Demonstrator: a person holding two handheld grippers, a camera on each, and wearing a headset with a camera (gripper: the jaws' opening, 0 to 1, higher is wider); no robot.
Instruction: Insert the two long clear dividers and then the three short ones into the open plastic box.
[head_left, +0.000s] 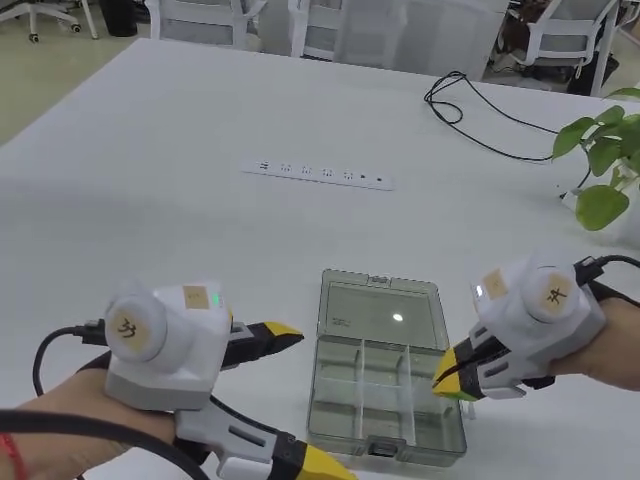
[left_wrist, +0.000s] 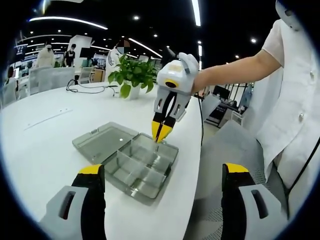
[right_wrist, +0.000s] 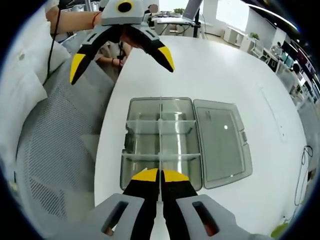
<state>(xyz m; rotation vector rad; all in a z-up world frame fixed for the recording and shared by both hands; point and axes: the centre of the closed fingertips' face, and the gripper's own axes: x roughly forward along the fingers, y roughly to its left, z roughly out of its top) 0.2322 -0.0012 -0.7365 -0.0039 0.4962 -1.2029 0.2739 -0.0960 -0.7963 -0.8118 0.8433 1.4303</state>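
Right tool (head_left: 452, 380), jaws pinched together, rests its tips in the right side of the open plastic box (head_left: 380, 310) near the tabletop's (head_left: 200, 120) near edge. Left tool (right_wrist: 121, 60) hangs wide open, empty, just beside the box.

The worktop (head_left: 200, 230) is plain white. The plastic box (head_left: 320, 400) is a smoky grey-green, see-through, and its lid (head_left: 380, 305) has the same tint; the dividers (right_wrist: 160, 126) inside the box are colourless and clear. The left gripper (head_left: 310, 398) and the right gripper (head_left: 447, 380) have white bodies and black jaws with yellow tips, each with a round tan disc on top. Beyond the box lies a white power strip (head_left: 318, 173), farther off a black cable (head_left: 480, 100) and a green-leaved plant (head_left: 605, 150).
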